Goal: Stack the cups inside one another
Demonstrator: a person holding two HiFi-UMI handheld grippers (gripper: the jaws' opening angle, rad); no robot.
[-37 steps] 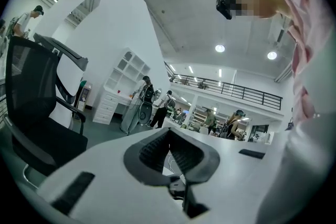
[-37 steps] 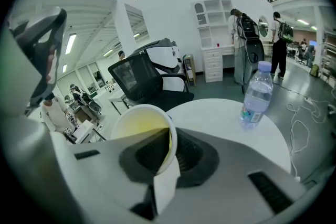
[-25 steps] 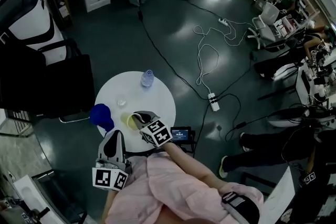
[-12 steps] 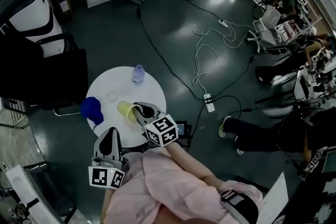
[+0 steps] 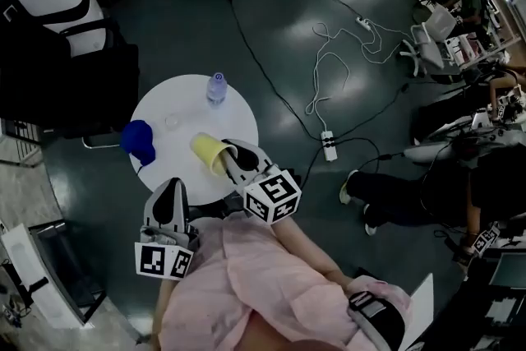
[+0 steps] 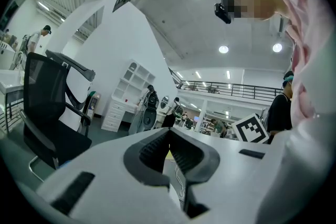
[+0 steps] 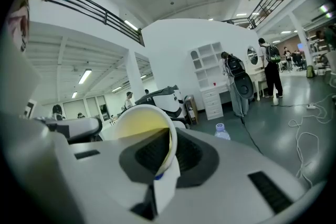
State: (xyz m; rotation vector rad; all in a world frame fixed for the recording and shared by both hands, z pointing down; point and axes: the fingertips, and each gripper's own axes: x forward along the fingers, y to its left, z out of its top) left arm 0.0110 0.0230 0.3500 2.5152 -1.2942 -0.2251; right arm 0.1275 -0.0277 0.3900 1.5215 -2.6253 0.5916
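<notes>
A yellow cup [image 5: 209, 152] hangs tilted over the near part of the round white table [image 5: 238, 121], with my right gripper [image 5: 228, 154] shut on its wall. In the right gripper view the yellow cup [image 7: 140, 122] shows its open mouth, its rim pinched between the jaws of the right gripper [image 7: 170, 139]. A blue cup [image 5: 137, 140] sits at the table's left edge, and a small clear cup [image 5: 171, 122] stands near the middle. My left gripper [image 5: 173, 188] hovers at the table's near edge, below the blue cup. In its own view the left gripper [image 6: 169, 134] is shut with nothing held.
A water bottle [image 5: 215, 88] stands at the table's far edge, also in the right gripper view as a water bottle [image 7: 221, 131]. A black office chair [image 5: 74, 86] is left of the table. Cables and a power strip [image 5: 329, 145] lie on the floor at the right.
My right gripper has lifted the yellow cup off the table and carried it up. The left gripper has shifted a little along the table's near edge.
</notes>
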